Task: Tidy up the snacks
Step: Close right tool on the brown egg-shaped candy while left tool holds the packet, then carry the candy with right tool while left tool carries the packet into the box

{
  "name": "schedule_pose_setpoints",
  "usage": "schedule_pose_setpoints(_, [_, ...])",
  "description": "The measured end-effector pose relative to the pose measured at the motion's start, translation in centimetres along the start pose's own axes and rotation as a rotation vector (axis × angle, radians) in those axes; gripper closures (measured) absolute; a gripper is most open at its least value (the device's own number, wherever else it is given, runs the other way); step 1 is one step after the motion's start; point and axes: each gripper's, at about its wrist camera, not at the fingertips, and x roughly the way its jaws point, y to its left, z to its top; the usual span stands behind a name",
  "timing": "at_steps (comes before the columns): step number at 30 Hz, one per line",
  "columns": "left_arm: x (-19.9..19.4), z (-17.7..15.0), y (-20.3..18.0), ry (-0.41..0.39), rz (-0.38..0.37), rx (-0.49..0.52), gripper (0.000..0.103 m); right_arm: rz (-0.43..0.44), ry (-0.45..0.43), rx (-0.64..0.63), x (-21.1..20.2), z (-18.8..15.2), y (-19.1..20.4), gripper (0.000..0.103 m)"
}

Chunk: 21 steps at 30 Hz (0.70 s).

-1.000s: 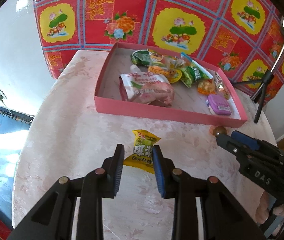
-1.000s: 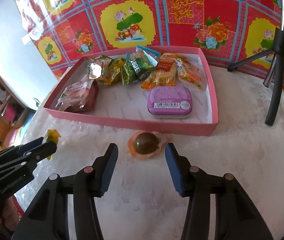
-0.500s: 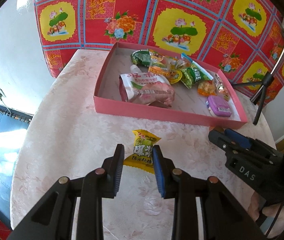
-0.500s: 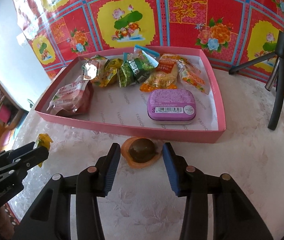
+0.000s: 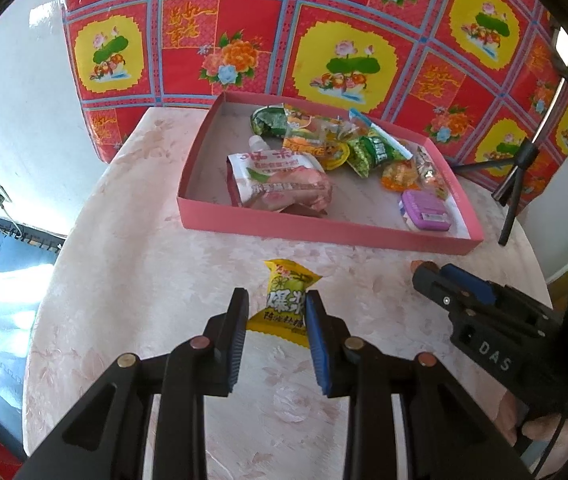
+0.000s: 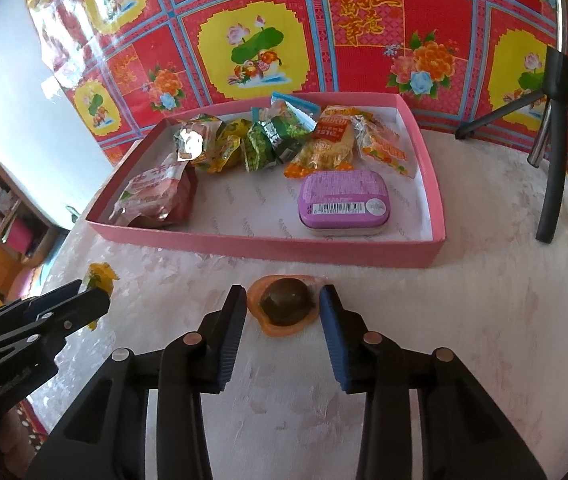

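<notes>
Snacks: most lie in the pink tray (image 5: 323,232) on the round table (image 5: 132,264), against the red floral cloth (image 5: 363,20); two lie loose on the table in front of the tray's near wall.

Table: pale, flower-patterned top. A black tripod (image 6: 551,168) stands on it to the tray's right.

Tray: shallow, white inside. Along the far side a row of packets: green packets (image 6: 272,140), an orange packet (image 6: 331,144), foil wrappers. At the near left a red pouch (image 6: 156,196); at the near right a purple tin (image 6: 341,204), barcode up.

Left gripper (image 5: 276,322): pointed steeply down at the table, pads narrow and pinched on the lower half of the yellow packet (image 5: 285,304), which lies flat on the table, clear of the tray. In the right wrist view its black tip shows at the left edge with the packet's end poking out.

Right gripper (image 6: 282,308): also pitched steeply down, just in front of the tray wall. Its jaws are closing, with the round sweet (image 6: 285,308) between them. This sweet is a dark dome in an orange-rimmed wrapper, resting on the table. The pads stand at the wrapper's two edges; whether they press it I cannot tell. In the left wrist view the gripper's body hides most of the sweet, and fingers (image 5: 539,426) of the person's hand show beneath its handle.
</notes>
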Motion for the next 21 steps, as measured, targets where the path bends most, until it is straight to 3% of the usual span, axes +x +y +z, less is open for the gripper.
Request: schedule_pose_setpoints(21, [-0.4, 2.3, -2.0, -0.044, -0.051, 0.055, 0.073, 0.044, -0.062, -0.022, -2.8, 0.9, 0.2, 0.064])
